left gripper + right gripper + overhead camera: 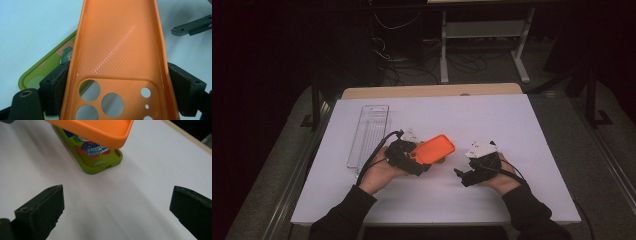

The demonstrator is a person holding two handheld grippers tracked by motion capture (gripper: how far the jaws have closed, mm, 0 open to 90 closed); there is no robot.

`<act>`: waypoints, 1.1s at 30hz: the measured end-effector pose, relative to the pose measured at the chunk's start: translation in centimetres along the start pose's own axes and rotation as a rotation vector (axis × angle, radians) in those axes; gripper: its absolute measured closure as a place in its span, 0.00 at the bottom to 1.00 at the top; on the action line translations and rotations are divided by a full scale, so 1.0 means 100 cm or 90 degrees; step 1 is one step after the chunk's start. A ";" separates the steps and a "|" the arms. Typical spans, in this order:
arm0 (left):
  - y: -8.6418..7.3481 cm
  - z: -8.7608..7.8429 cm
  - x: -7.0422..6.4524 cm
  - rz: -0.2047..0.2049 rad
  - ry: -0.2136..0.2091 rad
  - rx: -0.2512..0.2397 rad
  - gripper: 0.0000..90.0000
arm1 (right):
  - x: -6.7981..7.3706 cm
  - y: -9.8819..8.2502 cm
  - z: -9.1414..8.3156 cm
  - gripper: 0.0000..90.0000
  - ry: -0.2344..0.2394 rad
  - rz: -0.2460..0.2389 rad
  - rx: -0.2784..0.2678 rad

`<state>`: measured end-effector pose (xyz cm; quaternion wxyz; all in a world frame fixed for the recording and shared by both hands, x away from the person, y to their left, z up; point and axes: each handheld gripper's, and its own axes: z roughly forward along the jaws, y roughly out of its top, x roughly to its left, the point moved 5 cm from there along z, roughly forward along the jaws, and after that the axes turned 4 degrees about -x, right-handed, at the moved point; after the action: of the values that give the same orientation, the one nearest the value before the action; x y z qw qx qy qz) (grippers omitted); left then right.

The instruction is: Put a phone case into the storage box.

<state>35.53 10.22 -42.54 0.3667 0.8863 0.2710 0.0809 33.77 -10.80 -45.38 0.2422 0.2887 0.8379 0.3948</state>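
My left gripper [417, 159] is shut on the camera-hole end of an orange phone case [435, 148], which it holds tilted just above the table. In the left gripper view the pads [56, 83] press both long sides of the orange case [117, 42]. A green phone case with a cartoon print [97, 157] lies flat on the white surface, partly under the orange case [95, 130]; its edge also peeks out in the left gripper view [42, 72]. My right gripper [462, 177] rests to the right, pointing at both cases, jaws open and empty [116, 207].
A clear plastic tray [369, 132] lies at the left of the white tabletop [492, 115]. The right gripper's jaws [192, 26] appear at the far right of the left gripper view. Cables and white stand legs [522, 65] sit on the floor beyond the table.
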 end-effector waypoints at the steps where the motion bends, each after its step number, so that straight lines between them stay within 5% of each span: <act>1: 0.000 0.000 0.000 0.000 -0.001 0.000 0.17 | 0.000 0.001 0.000 0.00 -0.002 -0.008 -0.003; 33: 0.001 0.000 0.000 0.020 -0.005 -0.001 0.17 | 0.008 0.007 -0.001 0.00 -0.100 -0.295 -0.007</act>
<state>35.53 10.13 -42.50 0.3670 0.8906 0.2553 0.0837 33.33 -9.98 -44.88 0.3923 0.1170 0.8582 0.3097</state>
